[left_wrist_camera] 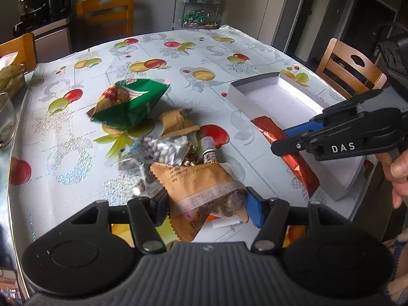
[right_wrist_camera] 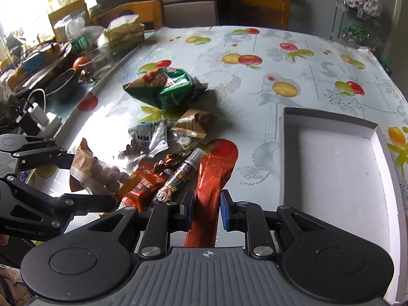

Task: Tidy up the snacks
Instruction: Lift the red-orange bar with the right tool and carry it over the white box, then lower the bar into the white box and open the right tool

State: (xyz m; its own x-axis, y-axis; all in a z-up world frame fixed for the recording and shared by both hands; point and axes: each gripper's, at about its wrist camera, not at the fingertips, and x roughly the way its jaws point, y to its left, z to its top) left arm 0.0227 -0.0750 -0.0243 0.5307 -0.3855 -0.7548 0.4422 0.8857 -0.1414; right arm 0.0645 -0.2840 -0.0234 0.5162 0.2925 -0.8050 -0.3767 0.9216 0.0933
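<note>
A pile of snacks lies mid-table: a green bag (left_wrist_camera: 127, 102) (right_wrist_camera: 165, 89), small tan packets (left_wrist_camera: 177, 122), a silver-clear packet (left_wrist_camera: 153, 150), a tube-shaped snack (right_wrist_camera: 178, 176) and orange packets (right_wrist_camera: 142, 186). My left gripper (left_wrist_camera: 206, 206) (right_wrist_camera: 89, 178) is shut on a tan packet of round brown snacks (left_wrist_camera: 201, 186) (right_wrist_camera: 99, 173). My right gripper (right_wrist_camera: 205, 209) (left_wrist_camera: 288, 140) straddles a long red-orange bar wrapper (right_wrist_camera: 207, 181) (left_wrist_camera: 285, 150); its jaws stand apart, not clamped. An empty white box (right_wrist_camera: 331, 163) (left_wrist_camera: 275, 97) sits to the right.
Wooden chairs (left_wrist_camera: 107, 12) (left_wrist_camera: 349, 68) stand around the fruit-print tablecloth (left_wrist_camera: 178, 58). Clutter of bottles, bowls and cables (right_wrist_camera: 51, 76) lines the left edge in the right wrist view. A wire shelf with bags (left_wrist_camera: 196, 5) stands behind the table.
</note>
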